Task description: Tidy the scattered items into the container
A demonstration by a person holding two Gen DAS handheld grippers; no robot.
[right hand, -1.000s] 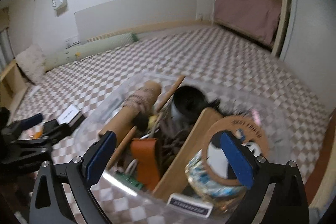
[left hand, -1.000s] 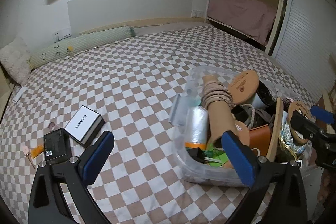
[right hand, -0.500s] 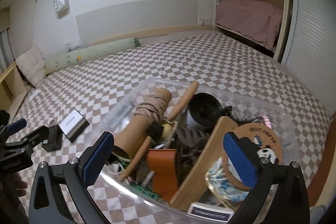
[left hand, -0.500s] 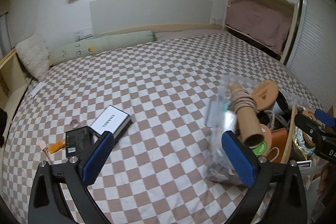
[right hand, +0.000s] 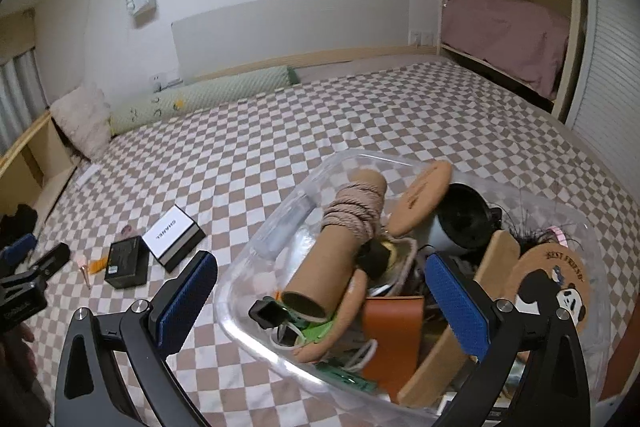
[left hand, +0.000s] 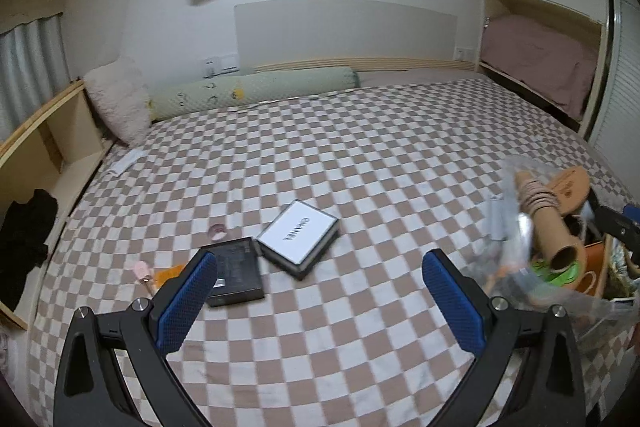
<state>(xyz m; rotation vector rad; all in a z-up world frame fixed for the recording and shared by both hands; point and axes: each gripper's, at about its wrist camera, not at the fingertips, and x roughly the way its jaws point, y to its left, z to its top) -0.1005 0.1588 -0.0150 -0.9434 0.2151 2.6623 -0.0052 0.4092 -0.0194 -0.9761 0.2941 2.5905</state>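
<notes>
Both claws released, nothing held: left gripper (left hand: 320,293) above checkered bedspread (left hand: 360,155), right gripper (right hand: 322,293) over clear plastic bin (right hand: 256,307). Bin crammed: cardboard tube (right hand: 332,259) wrapped with rope, open end toward camera, long axis tilted. Flat white box (left hand: 297,231) touching matte black box (left hand: 236,277), well left of bin, long axes diagonal.

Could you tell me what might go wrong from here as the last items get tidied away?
The clear plastic bin is already heaped, with the cardboard tube wound with cord leaning above its rim, so adding the white lettered box might topple something. The black flat box touches it, so the open left gripper could nudge both.
</notes>
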